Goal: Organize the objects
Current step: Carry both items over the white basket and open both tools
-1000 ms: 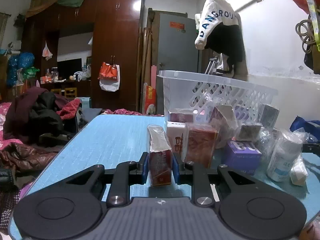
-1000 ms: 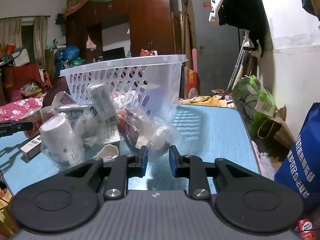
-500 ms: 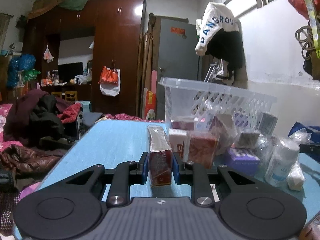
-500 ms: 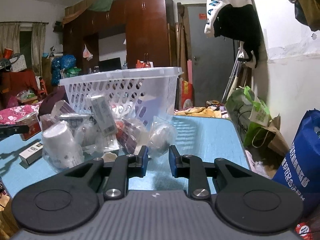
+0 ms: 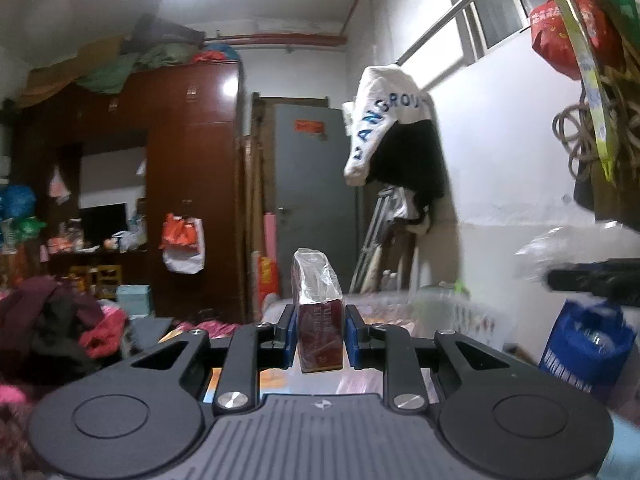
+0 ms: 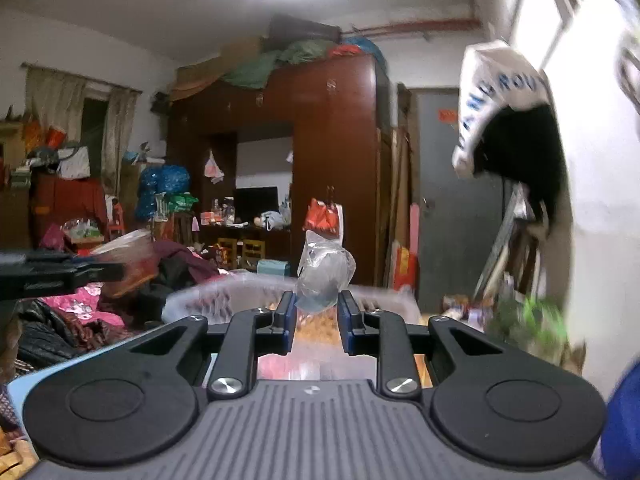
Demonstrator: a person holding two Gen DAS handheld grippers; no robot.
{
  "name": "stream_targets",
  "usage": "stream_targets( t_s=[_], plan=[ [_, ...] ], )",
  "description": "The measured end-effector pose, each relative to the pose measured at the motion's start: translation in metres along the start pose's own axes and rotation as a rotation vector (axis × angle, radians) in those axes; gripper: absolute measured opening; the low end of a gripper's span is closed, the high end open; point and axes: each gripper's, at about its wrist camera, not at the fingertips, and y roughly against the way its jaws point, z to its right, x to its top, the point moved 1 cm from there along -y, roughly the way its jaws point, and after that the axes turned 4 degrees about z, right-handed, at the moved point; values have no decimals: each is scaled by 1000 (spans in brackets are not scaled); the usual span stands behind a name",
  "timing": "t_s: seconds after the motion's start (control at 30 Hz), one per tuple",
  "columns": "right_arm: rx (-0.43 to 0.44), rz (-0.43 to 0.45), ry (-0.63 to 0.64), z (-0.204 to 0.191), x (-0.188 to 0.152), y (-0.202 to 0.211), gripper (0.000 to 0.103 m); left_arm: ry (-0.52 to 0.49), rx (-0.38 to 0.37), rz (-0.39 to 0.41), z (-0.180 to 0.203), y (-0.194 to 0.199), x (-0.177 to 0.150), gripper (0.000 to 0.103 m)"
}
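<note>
My left gripper (image 5: 318, 336) is shut on a dark red box wrapped in clear plastic (image 5: 318, 316) and holds it upright in the air. My right gripper (image 6: 316, 322) is shut on a clear plastic bag with a pale round item inside (image 6: 324, 280), also lifted. The white plastic basket (image 6: 224, 296) lies below and just ahead of both grippers; its rim also shows in the left wrist view (image 5: 448, 304). Each gripper shows blurred at the edge of the other's view.
A blue bag (image 5: 584, 344) stands at the right. A brown wardrobe (image 6: 332, 152), a grey door (image 5: 316, 200) and hanging clothes (image 5: 392, 136) are behind. Heaps of clothes (image 6: 80, 312) lie at the left.
Both grippers have risen from the blue table to above the basket. The left one carried the red box up. The right one closed on the plastic-wrapped item and lifted it.
</note>
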Motion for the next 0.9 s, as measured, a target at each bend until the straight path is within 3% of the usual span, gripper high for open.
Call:
stream_targets(
  t_s=[0.13,0.2,0.23,0.27,0.3,0.4,0.5,0.63,0.77,0.9],
  plan=[
    [21,-27,23,-4,25,-51,25,22,-9,-45,10,-58,22,28],
    [17,-77,26,-4,24,-76,31,25,-24,-101,11,-83,19,44],
    [11,-102,28,-3,21,-85,42,32,-27,-125,10,-95,13,64],
    [5,-142,39,-4,17,-93,66,38,-16,-146,8,-103,7,76],
    [-14,-158,49,-4,11,-96,81,42,-13,-163,4,-103,1,76],
    [-48,-144,25,1,-4,-72,100,60,-32,-140,-8,-80,-5,76],
    [-43,-130,-42,4,-25,-29,103,86,-31,-113,-19,-33,-18,82],
    [-72,-145,-87,0,-72,24,103,80,-14,-118,-21,30,-67,84],
    [-96,-143,-141,-13,-109,57,103,67,-30,-196,-6,47,-108,84],
    [-50,-174,-123,-26,-120,49,103,66,-29,-197,8,55,-119,84]
  ],
)
